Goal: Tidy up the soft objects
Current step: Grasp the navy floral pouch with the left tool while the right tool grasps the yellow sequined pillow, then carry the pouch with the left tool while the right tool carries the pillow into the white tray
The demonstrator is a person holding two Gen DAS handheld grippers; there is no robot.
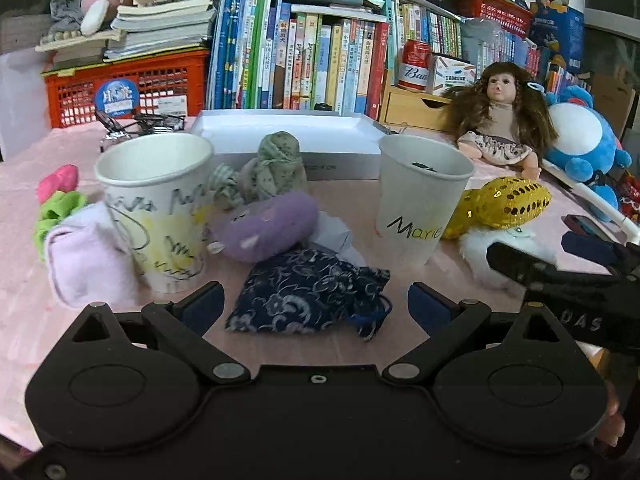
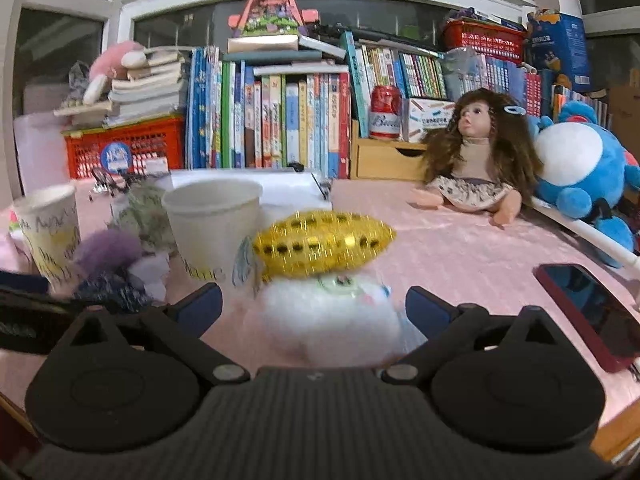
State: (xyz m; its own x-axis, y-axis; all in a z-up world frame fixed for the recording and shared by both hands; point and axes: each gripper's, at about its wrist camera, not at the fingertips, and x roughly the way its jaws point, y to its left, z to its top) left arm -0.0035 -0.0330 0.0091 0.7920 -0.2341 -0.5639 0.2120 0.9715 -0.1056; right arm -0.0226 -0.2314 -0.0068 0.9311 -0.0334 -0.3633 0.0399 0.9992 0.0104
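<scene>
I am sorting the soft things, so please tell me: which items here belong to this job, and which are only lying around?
For the job: navy pouch, purple plush, gold sequin toy, white fluffy toy.

Lying about: paper cups, red phone, beer can, books.

The pouch (image 1: 308,294) is dark blue with white swirls. The sequin toy (image 2: 324,242) is gold. The table (image 2: 460,248) is pink.

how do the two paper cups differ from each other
The left cup is covered in grey scribbles and yellow patches, while the right cup is mostly plain white with one written word over a yellow stroke near its base. The left cup is crowded by a pale pink cloth and a purple plush; the right cup has a gold sequin toy beside it. Both stand upright on the pink tabletop, open end up.
</scene>
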